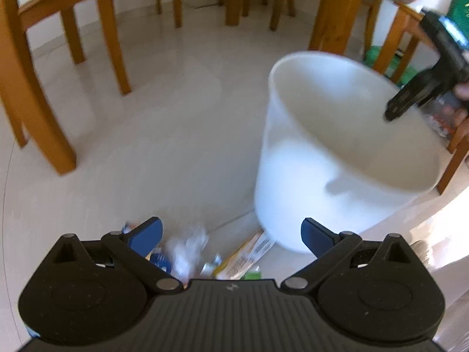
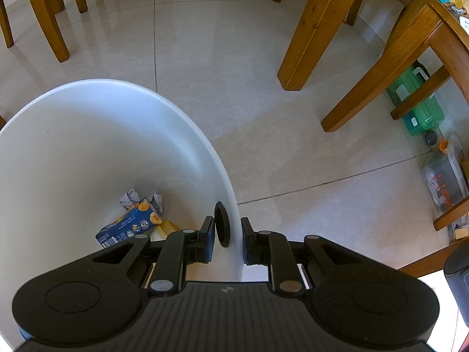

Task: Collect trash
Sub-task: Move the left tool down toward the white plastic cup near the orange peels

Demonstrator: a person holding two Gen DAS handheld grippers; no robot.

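We see our right gripper (image 2: 227, 239) clenched on the rim of the white plastic bucket (image 2: 88, 146), which already holds a blue juice carton (image 2: 129, 226). Our left gripper (image 1: 231, 236) hangs with fingers released over crumpled wrappers (image 1: 187, 252) on the tiled floor (image 1: 176, 135).

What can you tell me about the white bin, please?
The white bin is a round, smooth, plastic-looking tub, open-topped and widening upward. It sits on the pale tiled floor, apparently tipped. The right gripper has its jaws closed across its rim. Inside lie a blue juice carton and crumpled paper.
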